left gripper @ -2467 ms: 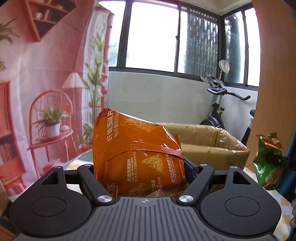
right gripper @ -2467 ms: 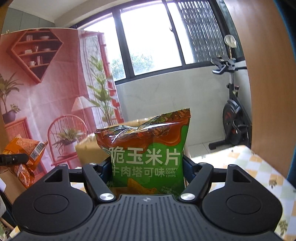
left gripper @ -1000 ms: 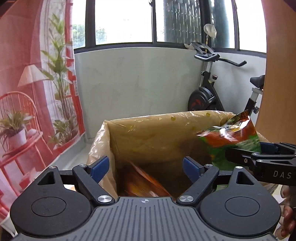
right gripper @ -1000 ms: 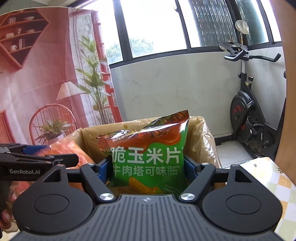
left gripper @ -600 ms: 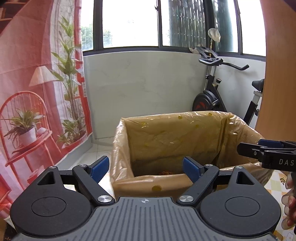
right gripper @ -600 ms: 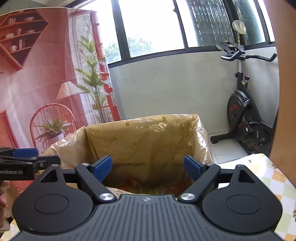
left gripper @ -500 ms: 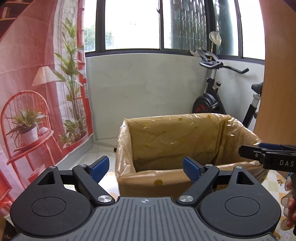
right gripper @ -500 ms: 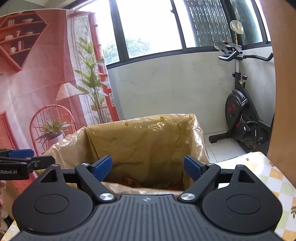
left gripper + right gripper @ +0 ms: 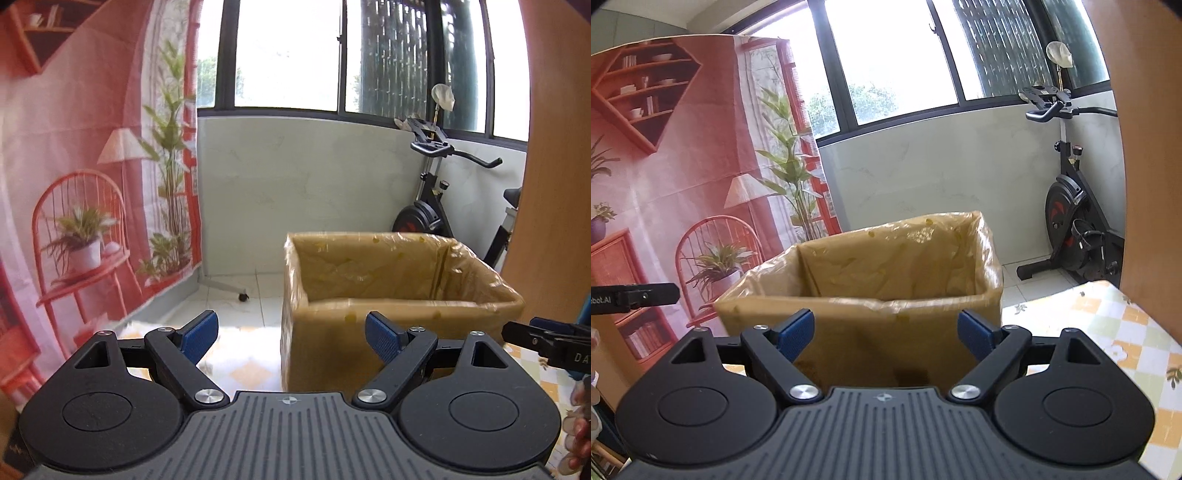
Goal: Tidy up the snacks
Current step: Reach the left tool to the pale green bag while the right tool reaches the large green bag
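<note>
backdrop (image 9: pixel 74 155): a big pinkish-red printed cloth filled the left side in both views, with a drawn chair, potted plants, a lamp and a shelf on it.

left gripper (image 9: pixel 291 334): jaws were spread wide, blue pads well apart, nothing between them at all. Its tip also poked into the right wrist view from the left edge (image 9: pixel 646 293), too little of it there to say more.

floor (image 9: pixel 236 299): pale tiles past the table edge, with a small caster on a white bar lying near the wall.

box (image 9: pixel 402 314): a cardboard box lined with a yellowish plastic bag, top open. It sat on the table just ahead of both grippers, right of centre in the left wrist view and dead centre in the right wrist view (image 9: pixel 871 306).

snacks: honestly couldn't see any bags from these angles. The front wall of the box hid whatever was inside.

right gripper (image 9: pixel 886 334): jaws stood wide as well, empty, with only the box front showing behind the gap. In the left wrist view its black tip (image 9: pixel 546 339) came in from the right edge, near the box corner.

hand (image 9: pixel 580 435): a few fingers showed at the bottom right edge, under the right gripper.

table (image 9: pixel 1108 332): checked cloth in yellow, green and white with little flower prints.

bike (image 9: pixel 1075 221): a black exercise bike stood by the white wall under the windows.

panel (image 9: pixel 1148 184): a wooden panel ran down the far right.
</note>
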A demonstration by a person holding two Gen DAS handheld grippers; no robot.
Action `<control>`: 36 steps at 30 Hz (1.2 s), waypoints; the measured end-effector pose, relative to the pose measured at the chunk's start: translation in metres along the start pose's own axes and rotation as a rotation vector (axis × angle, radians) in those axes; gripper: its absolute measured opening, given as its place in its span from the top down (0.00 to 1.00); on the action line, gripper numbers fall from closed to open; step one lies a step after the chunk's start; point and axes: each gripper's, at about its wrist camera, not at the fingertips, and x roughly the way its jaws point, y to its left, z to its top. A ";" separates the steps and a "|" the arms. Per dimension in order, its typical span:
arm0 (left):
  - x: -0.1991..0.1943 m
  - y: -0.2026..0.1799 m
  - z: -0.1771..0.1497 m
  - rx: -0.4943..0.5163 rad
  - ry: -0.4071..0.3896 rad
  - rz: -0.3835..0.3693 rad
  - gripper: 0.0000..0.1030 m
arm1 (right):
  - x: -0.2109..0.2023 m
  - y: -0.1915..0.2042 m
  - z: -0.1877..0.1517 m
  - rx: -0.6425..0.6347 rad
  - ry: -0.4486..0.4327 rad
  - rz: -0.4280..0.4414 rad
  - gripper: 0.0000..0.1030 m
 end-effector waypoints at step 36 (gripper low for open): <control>-0.048 -0.010 -0.171 -0.156 0.247 -0.239 0.37 | -0.046 0.041 -0.134 -0.012 0.311 0.087 0.16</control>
